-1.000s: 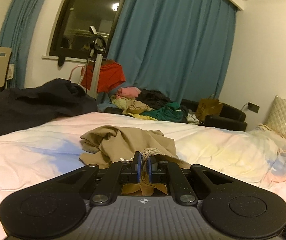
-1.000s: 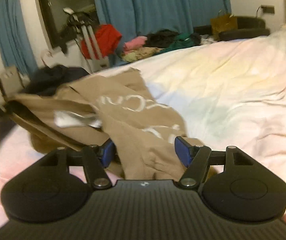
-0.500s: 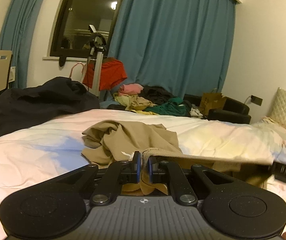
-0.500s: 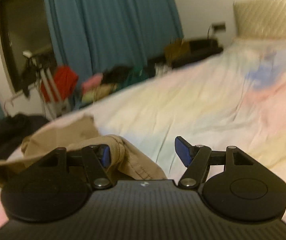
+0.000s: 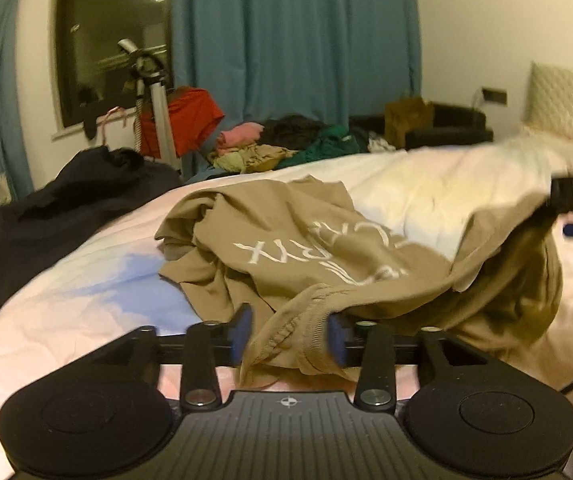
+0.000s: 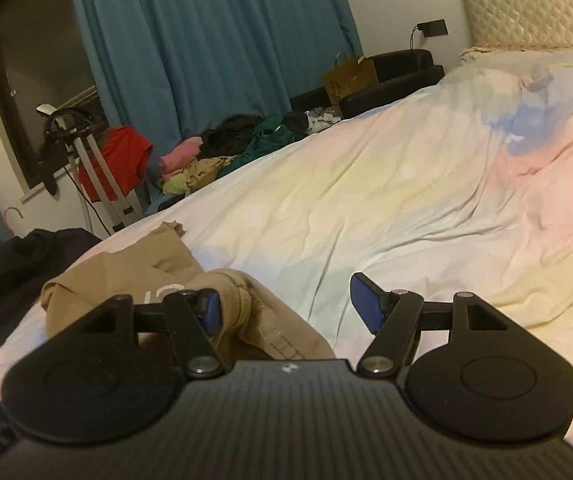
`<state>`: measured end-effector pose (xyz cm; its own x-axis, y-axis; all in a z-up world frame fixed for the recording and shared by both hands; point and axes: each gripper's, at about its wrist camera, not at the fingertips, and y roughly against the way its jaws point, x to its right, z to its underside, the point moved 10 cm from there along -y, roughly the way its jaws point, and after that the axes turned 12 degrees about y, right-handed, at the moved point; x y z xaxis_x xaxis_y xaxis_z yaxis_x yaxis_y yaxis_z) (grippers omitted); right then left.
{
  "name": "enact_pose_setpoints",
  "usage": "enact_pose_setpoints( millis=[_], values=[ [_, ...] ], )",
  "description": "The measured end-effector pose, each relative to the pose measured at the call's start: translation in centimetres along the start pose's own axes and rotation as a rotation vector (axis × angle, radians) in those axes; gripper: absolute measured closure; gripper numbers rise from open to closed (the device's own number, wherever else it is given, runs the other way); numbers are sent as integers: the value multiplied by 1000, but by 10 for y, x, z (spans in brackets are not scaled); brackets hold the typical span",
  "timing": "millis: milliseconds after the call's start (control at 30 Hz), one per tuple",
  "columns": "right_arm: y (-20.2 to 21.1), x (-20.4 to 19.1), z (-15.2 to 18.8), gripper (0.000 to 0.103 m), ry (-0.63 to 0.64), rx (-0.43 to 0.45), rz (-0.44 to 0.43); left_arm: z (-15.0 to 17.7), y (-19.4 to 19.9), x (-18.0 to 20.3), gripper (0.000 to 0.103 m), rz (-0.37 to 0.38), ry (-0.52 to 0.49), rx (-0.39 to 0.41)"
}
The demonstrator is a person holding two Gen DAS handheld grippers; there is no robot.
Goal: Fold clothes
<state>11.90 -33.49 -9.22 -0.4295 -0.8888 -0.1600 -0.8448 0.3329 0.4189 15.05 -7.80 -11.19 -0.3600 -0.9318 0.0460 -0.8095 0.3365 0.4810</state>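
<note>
Jaws of the left gripper (image 5: pixel 288 330) are opening, with the ribbed hem of the tan garment (image 5: pixel 326 264) lying loose between the blue pads (image 5: pixel 241 330), which stand clear of the cloth. Jaws of the right gripper (image 6: pixel 286 306) stand wide apart; a rolled tan edge (image 6: pixel 230 296) lies against the left-hand pad only, while the other pad is over bare sheet, so nothing is clamped there.

Garment: a tan knit top (image 6: pixel 134 280) with pale lettering printed across it, the letters seen upside down and partly lost in folds in the left wrist view. It lies crumpled on the bed (image 5: pixel 426 184), bunched into deep creases, with a stitched ribbed band at the near edge. Its right portion is lifted off the sheet and drapes down from a dark object at the right edge of that view, where blur hides the point of contact.

Bed: covered by a sheet (image 6: pixel 406 200) in pale pink, yellow and blue patches. A black garment (image 5: pixel 66 204) lies at its far left corner, apart from the tan one.

Background: teal curtains (image 5: pixel 294 40), a dark window (image 5: pixel 110 40) and a heap of mixed clothes (image 5: pixel 286 144) beyond the bed.
</note>
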Motion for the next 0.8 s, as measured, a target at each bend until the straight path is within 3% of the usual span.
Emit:
enact_pose_setpoints(
  millis=[167,300,433,567,633,700,800],
  values=[
    [3,-3,-3,36,15,22,-16,13,-15,19,46,-58,-161,24],
    [1,-8,-2,36,47,18,-42,17,-33,1,43,-295,-176,47],
    [-12,-20,14,35,160,-62,-42,-1,-24,-31,43,-390,-20,125],
    [-36,-37,56,34,297,-290,-121,-24,1,-55,39,-412,148,221],
    [-42,-37,72,33,272,-378,-167,-31,12,-61,38,-399,214,249],
    [-40,-32,73,21,261,-389,-164,-37,23,-60,37,-391,225,279],
    [-29,-29,64,19,293,-337,-119,-44,38,-55,36,-378,234,322]
  ],
)
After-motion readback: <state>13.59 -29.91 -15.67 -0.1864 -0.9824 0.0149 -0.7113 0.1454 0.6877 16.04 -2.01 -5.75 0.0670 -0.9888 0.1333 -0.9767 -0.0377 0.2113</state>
